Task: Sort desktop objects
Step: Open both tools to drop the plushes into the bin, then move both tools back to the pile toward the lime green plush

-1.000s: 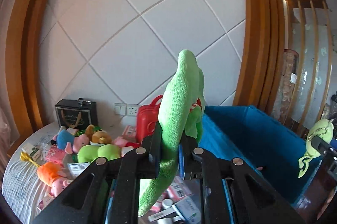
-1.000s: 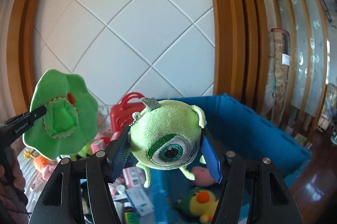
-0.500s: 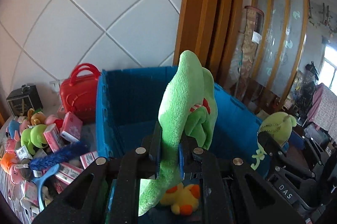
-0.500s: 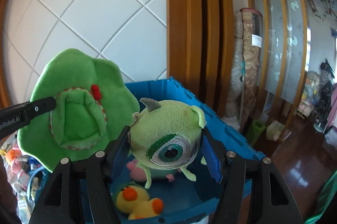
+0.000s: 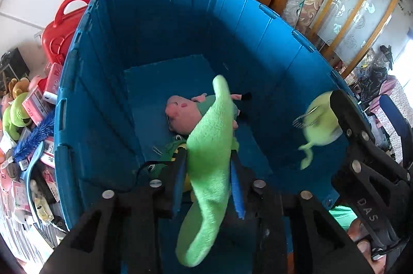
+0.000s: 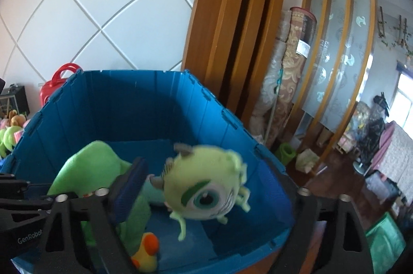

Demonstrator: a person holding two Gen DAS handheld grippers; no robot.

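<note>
A white wall [image 6: 103, 3] crossed by diagonal grooves is seen behind the scene. Wooden trim [image 6: 232, 23] of several stepped mouldings is set beside it. A rolled carpet [image 6: 286, 83] with a paper label is stood upright against the trim, and a wooden screen [image 6: 343, 49] with frosted, patterned panes is placed just beside the carpet. A dark wooden floor [image 6: 333, 170] is visible below the screen. A bright window [image 6: 405, 98] is shown at the far right. A small black box [image 5: 13, 65] is seen at the left edge, near the wall.
</note>
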